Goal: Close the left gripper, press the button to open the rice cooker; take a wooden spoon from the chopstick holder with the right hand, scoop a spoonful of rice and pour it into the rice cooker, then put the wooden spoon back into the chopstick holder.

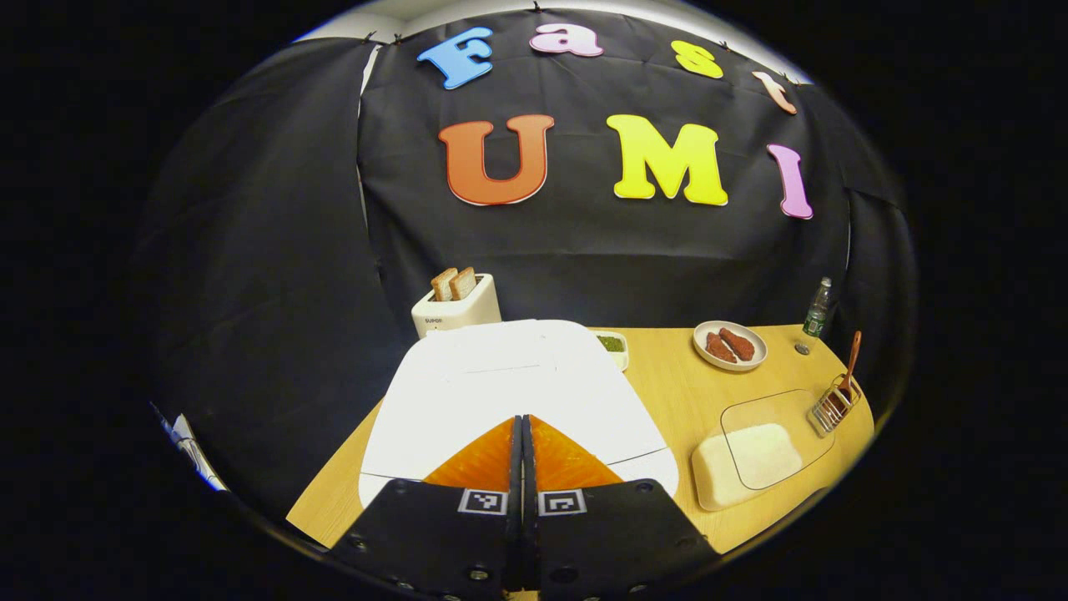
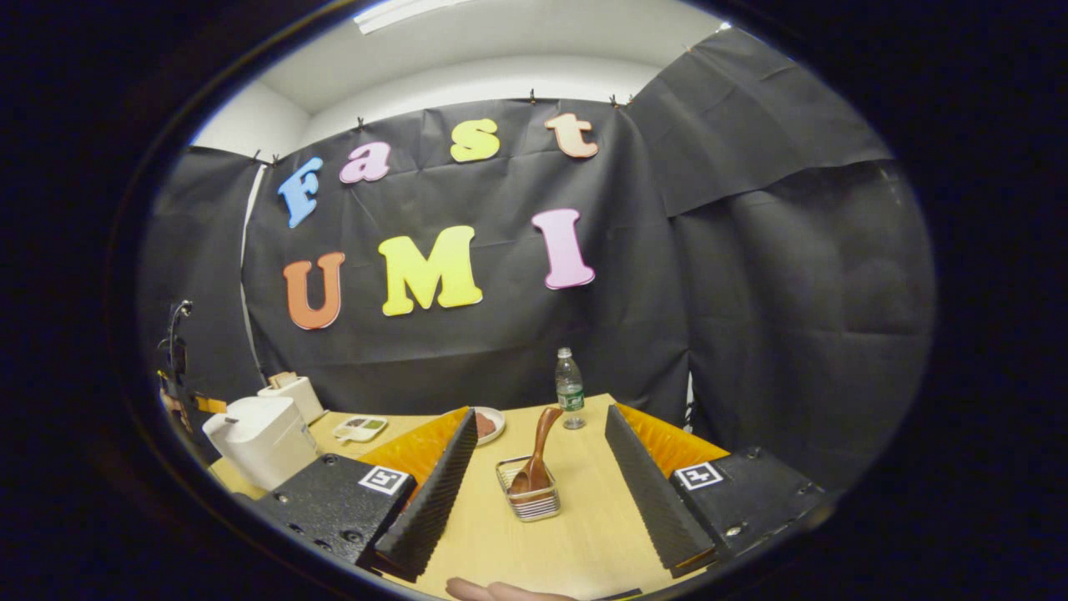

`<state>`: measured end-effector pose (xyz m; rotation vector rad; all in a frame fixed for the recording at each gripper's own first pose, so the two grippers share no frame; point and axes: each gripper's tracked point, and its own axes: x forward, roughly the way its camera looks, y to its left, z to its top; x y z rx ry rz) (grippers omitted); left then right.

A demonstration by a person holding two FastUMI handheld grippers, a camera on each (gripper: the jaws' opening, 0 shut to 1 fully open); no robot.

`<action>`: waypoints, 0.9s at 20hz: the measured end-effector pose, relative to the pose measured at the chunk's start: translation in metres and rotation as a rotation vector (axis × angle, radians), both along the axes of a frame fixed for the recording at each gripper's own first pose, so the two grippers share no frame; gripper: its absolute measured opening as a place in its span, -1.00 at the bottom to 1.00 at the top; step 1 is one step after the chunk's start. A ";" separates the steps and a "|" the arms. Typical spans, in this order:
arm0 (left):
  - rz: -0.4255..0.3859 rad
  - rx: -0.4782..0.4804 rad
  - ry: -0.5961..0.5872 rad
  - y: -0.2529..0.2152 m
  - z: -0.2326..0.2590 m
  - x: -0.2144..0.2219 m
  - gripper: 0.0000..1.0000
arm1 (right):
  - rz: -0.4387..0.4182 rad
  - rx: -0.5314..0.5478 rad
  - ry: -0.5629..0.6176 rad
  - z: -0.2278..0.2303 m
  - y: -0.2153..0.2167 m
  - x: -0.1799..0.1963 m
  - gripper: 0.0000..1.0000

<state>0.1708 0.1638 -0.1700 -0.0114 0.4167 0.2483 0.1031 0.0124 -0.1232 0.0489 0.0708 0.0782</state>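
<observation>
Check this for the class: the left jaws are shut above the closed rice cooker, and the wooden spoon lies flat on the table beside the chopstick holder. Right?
One detail is wrong. The wooden spoon stands inside the chopstick holder, as the right gripper view shows. The left gripper is indeed shut above the closed rice cooker.

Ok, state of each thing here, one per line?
White rice cooker: lid closed.
Left gripper: jaws shut, over the cooker.
Right gripper: jaws open, empty.
Brown wooden spoon: standing in the wire chopstick holder.
White toaster: two slices raised.
</observation>
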 end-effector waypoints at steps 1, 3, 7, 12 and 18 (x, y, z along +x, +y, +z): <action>0.006 0.003 0.007 0.002 -0.004 0.001 -1.00 | -0.010 -0.017 -0.001 0.000 -0.005 0.002 1.00; 0.010 -0.009 0.047 0.003 -0.019 -0.002 -1.00 | -0.027 -0.039 -0.004 0.001 -0.011 0.005 1.00; 0.016 -0.027 0.060 0.001 -0.024 -0.005 -0.99 | -0.040 -0.048 0.009 -0.003 -0.012 0.009 1.00; -0.012 0.008 -0.006 0.005 -0.016 -0.005 -1.00 | -0.038 -0.025 0.043 -0.018 -0.009 0.017 1.00; -0.004 0.031 -0.177 0.011 0.044 -0.030 -1.00 | -0.055 -0.056 0.116 -0.047 -0.008 0.045 1.00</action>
